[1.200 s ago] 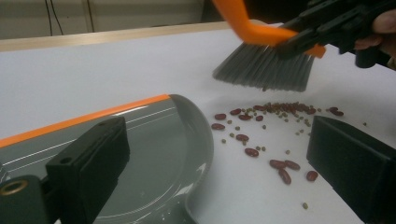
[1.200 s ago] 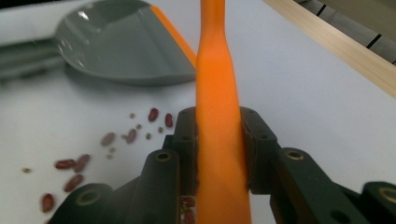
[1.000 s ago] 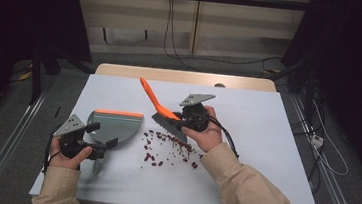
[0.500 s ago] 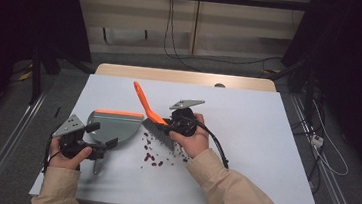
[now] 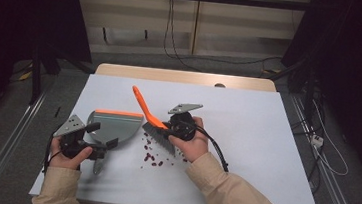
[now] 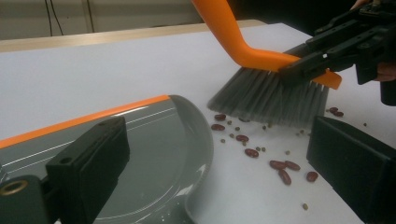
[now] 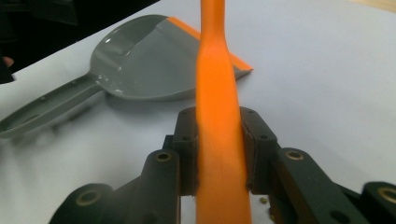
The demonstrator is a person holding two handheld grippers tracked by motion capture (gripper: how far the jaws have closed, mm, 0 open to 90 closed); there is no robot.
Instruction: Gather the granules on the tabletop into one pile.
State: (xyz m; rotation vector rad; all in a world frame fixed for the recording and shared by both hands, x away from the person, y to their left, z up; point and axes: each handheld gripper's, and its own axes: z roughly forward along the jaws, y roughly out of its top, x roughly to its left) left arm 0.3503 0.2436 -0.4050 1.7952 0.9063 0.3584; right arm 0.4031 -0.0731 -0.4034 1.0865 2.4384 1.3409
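Observation:
A grey dustpan (image 5: 116,126) with an orange front lip lies on the white table (image 5: 265,140); it also shows as the dustpan (image 6: 154,140) and the dustpan (image 7: 140,60). My left gripper (image 5: 101,135) stands open at its rear, one jaw over the pan and one over the table, with the handle's root low between them. My right gripper (image 5: 166,127) is shut on the orange handle of a brush (image 5: 143,103), the pads clamping it in the right gripper view (image 7: 219,149). The grey bristles (image 6: 271,98) rest on the table by the pan's side. Red beans (image 5: 153,157) lie scattered below them.
Small crumbs lie among the beans (image 6: 280,165). A cable (image 5: 217,148) trails from the right gripper along the forearm. A wooden strip (image 5: 186,76) borders the table's far edge. Bare table stretches to the right and far side.
My right gripper has carried the brush left and toward the person, closer to the dustpan, and the beans have been pushed together nearer the pan. The left hand has stayed put.

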